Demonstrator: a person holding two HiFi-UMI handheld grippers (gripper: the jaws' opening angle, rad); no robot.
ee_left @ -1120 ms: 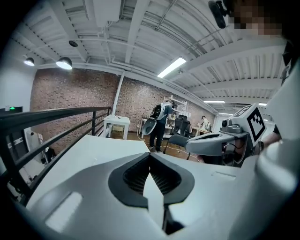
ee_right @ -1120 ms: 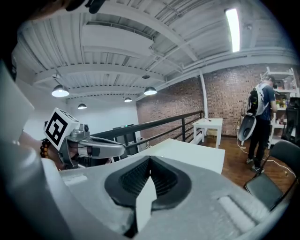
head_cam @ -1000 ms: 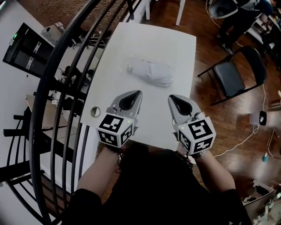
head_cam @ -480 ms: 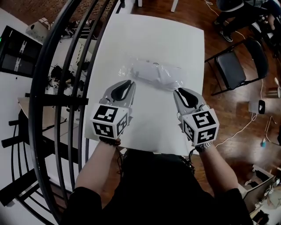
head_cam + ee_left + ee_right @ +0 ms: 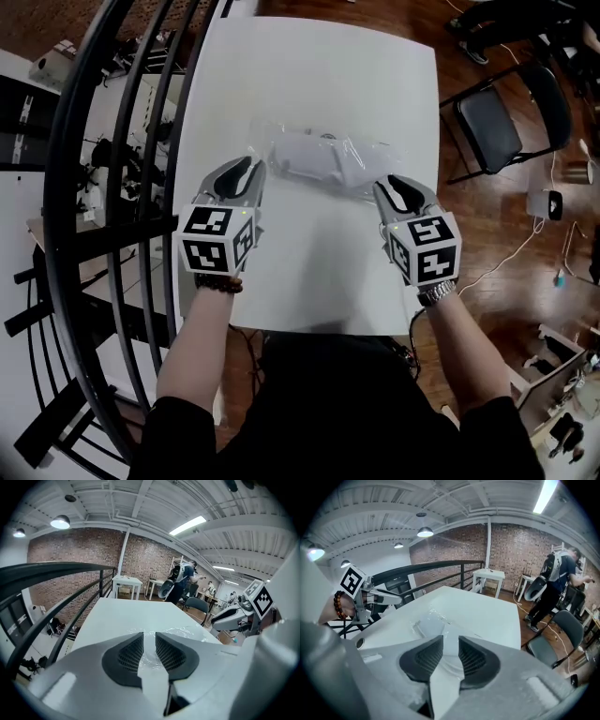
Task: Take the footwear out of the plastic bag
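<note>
A clear plastic bag with white footwear inside lies flat across the middle of the white table. My left gripper hovers just short of the bag's left end. My right gripper is close to its right end. Both pairs of jaws are opening, with a narrow gap and nothing between the pads. In the left gripper view the crinkled bag lies just beyond the left gripper. In the right gripper view the bag lies ahead of the right gripper.
A black curved railing runs along the table's left side. A black folding chair stands on the wood floor to the right. A person stands beyond the table near a small white table. A round grommet is set in the tabletop.
Both grippers have moved forward to the two ends of the bag. Their jaws have gone from shut to slightly apart.
</note>
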